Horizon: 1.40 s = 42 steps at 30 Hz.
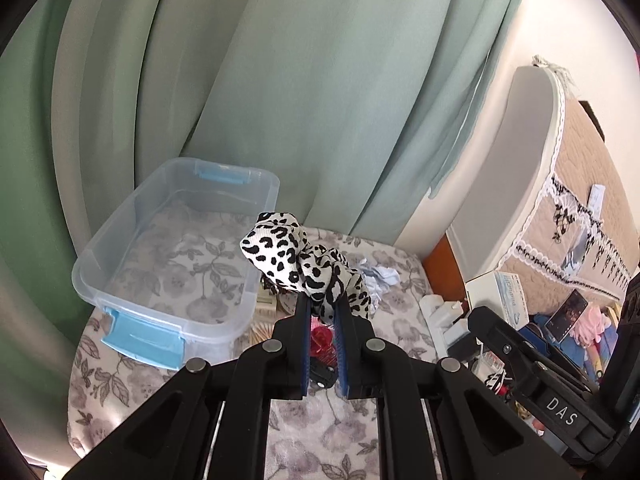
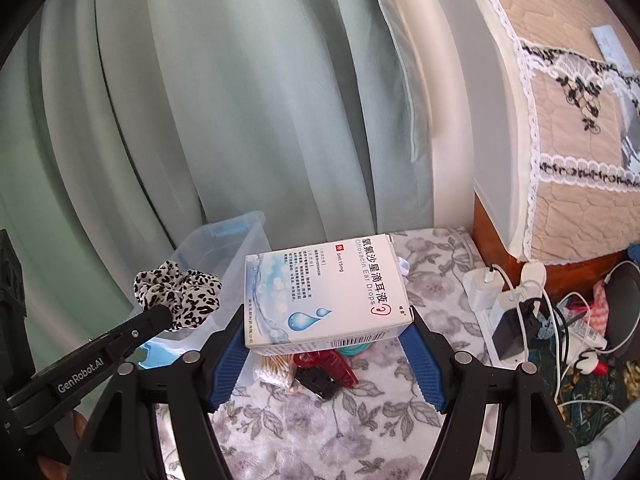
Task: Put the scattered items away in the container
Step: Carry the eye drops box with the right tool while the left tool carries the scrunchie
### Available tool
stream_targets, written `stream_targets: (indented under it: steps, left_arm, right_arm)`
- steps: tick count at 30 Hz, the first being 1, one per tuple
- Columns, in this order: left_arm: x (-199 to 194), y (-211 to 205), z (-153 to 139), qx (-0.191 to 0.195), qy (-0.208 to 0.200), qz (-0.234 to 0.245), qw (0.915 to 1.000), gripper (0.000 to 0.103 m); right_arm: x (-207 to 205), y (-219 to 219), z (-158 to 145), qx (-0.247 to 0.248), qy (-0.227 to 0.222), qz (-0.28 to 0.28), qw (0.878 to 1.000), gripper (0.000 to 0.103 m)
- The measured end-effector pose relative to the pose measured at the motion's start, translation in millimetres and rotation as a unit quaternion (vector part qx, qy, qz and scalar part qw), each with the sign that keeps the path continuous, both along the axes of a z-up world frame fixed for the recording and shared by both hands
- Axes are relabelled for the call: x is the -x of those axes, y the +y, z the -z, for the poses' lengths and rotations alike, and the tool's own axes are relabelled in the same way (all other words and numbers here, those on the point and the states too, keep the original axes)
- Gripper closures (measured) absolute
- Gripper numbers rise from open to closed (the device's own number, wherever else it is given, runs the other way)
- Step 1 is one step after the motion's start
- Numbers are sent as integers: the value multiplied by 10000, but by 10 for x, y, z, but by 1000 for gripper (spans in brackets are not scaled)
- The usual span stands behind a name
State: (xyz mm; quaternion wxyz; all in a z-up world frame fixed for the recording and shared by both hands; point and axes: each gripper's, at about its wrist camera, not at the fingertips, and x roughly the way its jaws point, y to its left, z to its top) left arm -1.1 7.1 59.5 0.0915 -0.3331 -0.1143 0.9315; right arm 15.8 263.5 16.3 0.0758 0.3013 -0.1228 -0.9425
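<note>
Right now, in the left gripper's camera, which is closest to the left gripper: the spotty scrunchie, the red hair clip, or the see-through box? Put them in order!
1. Spotty scrunchie: pinched between the left gripper's fingers.
2. Red hair clip: on the flowery cloth, just below the fingers.
3. See-through box: to the left and farther back, by the green curtain.

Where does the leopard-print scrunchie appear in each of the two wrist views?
Left wrist view: the scrunchie sits at centre, pinched at the tips of the left claw.
Right wrist view: it is at lower left, on the tip of that claw entering from the left.
Shared landmark: the clear plastic container with blue latches, behind the scrunchie.
</note>
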Motion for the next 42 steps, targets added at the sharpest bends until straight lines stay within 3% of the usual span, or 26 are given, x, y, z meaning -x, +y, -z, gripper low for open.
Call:
stream_targets:
  steps: [7,14,27,42]
  left_arm:
    - [137,-391,-186,-173,185,-305,9992,92]
    - [291,-798,-194,-242,172,-650,9974,92]
    - [577,-1281,48,-284,-122,-995,9946,92]
    - [812,-1458,430,-341,-596,-1124,9913,92]
  right_arm:
    - [153,-297,-227,-115,204,-234,9995,28]
    - [373,-664,-307,-254,229,-551,9979,28]
    - [739,-1354,-100,-417,-19,-1195,9920,28]
    - [1004,-1899,241,-548,-436,-1751,9821,28]
